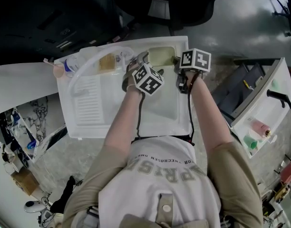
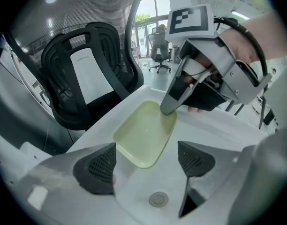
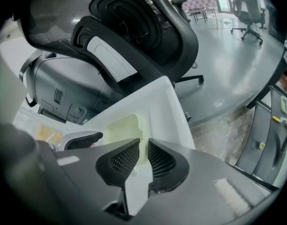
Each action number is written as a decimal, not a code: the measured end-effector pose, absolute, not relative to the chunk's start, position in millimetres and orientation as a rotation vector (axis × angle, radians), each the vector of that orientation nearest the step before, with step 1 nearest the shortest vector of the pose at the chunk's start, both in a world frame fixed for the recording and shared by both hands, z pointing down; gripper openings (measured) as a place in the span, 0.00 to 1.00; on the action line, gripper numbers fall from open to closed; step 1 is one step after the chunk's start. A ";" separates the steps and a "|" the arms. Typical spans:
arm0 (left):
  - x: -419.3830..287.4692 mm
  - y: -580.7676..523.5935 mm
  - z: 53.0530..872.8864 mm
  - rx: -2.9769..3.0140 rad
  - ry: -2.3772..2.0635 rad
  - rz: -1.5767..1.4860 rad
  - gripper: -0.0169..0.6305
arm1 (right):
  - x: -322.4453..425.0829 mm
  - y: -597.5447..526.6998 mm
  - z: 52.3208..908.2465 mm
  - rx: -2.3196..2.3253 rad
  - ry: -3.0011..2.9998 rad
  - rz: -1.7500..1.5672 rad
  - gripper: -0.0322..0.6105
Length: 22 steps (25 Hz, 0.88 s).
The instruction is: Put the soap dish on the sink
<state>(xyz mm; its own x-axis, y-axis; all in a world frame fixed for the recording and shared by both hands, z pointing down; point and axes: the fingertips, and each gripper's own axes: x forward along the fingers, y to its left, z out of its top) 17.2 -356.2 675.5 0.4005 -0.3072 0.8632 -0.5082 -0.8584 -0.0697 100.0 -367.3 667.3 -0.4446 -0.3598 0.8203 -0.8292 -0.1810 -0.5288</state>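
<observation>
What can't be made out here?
Head view: the left gripper overlaps the soap dish's left edge; the clutter at the sink's back left is too small to name.
Left gripper view: the right gripper hides the dish's far corner.
Right gripper view: its own jaws hide most of the dish.

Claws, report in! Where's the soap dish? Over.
Left claw open, empty. Right claw pinching soap dish rim. Dish on sink back ledge. Nothing blocking.
</observation>
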 end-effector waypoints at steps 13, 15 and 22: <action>20.2 -357.2 672.7 2.398 -0.726 1.383 0.69 | 100.7 -370.8 667.1 1.400 -1.623 1.537 0.16; 18.5 -357.3 673.0 2.392 -0.722 1.385 0.69 | 99.5 -372.3 668.0 1.405 -1.613 1.511 0.16; 18.6 -358.5 672.4 2.382 -0.733 1.367 0.69 | 99.0 -372.5 669.0 1.409 -1.593 1.483 0.15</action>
<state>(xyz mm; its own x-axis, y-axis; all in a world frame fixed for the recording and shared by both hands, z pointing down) 18.6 -358.5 672.4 0.4176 -0.2809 0.8641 -0.5640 -0.8257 0.0042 99.0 -372.5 669.0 -0.3059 -0.3202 0.8966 -0.9171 -0.1536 -0.3678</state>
